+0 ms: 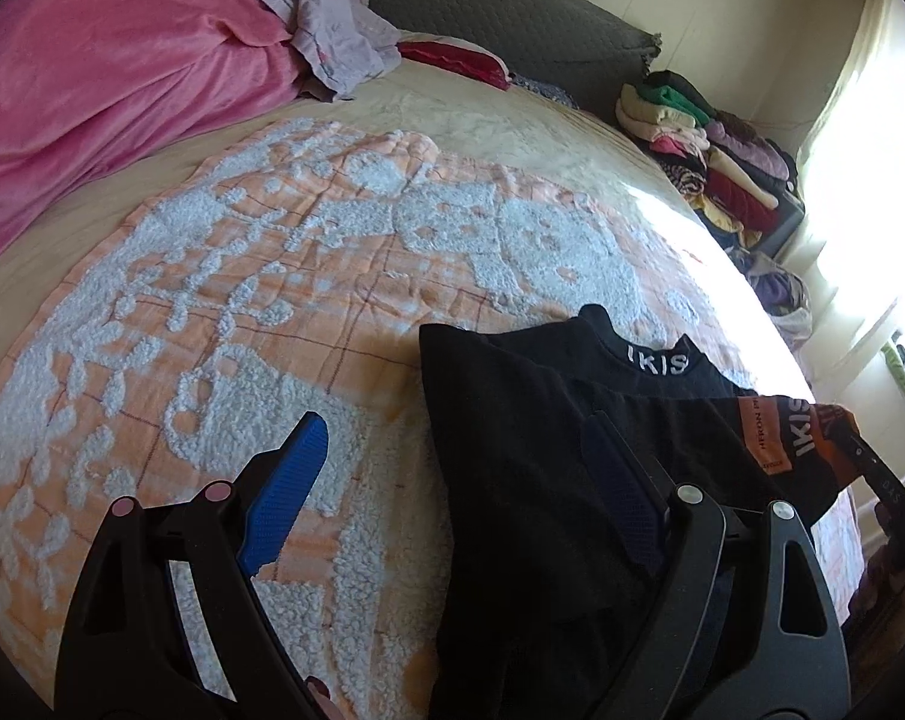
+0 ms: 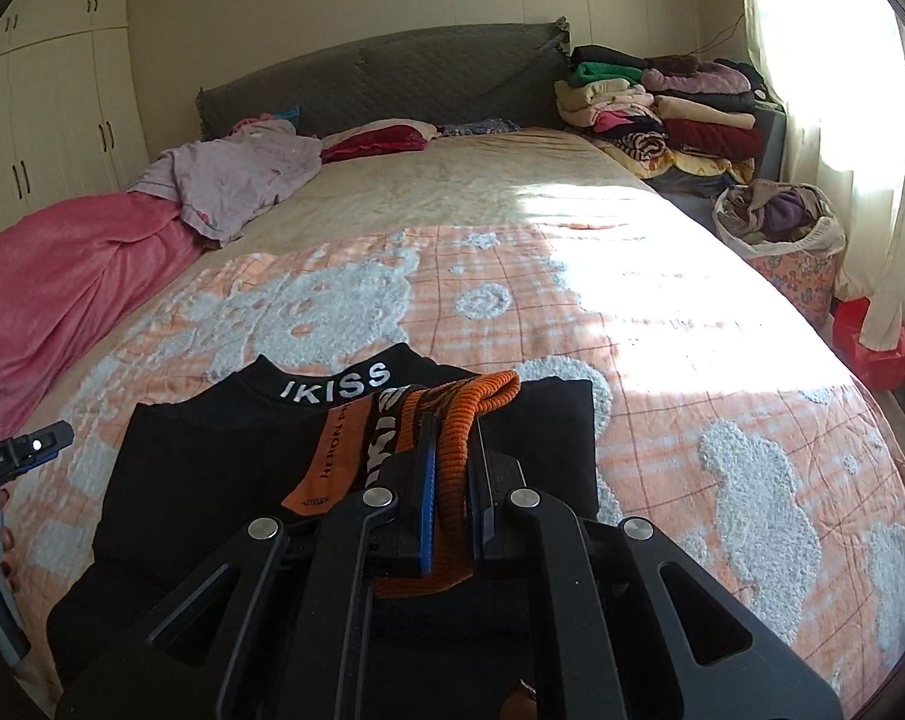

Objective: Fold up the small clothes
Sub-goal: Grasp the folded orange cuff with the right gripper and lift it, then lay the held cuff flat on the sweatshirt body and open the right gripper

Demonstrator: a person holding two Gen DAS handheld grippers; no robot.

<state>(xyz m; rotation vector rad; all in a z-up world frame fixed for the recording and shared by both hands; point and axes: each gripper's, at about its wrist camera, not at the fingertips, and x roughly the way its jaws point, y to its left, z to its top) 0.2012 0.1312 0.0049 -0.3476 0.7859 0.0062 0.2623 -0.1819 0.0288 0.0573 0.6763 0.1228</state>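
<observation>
A black top (image 2: 224,468) lies flat on the orange and white blanket (image 2: 692,372) that covers the near part of the bed (image 2: 482,180); its collar, lettered in white, points toward the headboard (image 2: 392,72); one sleeve with an orange ribbed cuff (image 2: 458,438) is drawn across the body of the top

The right gripper (image 2: 449,432) has its jaws pressed together, pinching that orange cuff between the blue pads; the cuff bulges out above and below the grip; an orange label on the sleeve lies just beside the jaws

The left gripper (image 1: 452,438) hovers over the near left edge of the top with its jaws spread wide; one blue finger (image 1: 290,492) stands over the bare blanket, the other over the black cloth; nothing is gripped between them; whether the far finger touches the cloth I cannot tell; in the right wrist view the left gripper shows at the left edge, held by a hand (image 2: 2,552)

Farther off, a pink blanket (image 1: 92,90) and a crumpled lilac garment (image 1: 332,30) lie along the left of the bed; a dark red cushion (image 2: 380,141) rests near the headboard; folded clothes (image 2: 662,108) are stacked at the far right corner; a basket (image 2: 782,252) full of laundry stands on the floor by the curtain (image 2: 824,120)
</observation>
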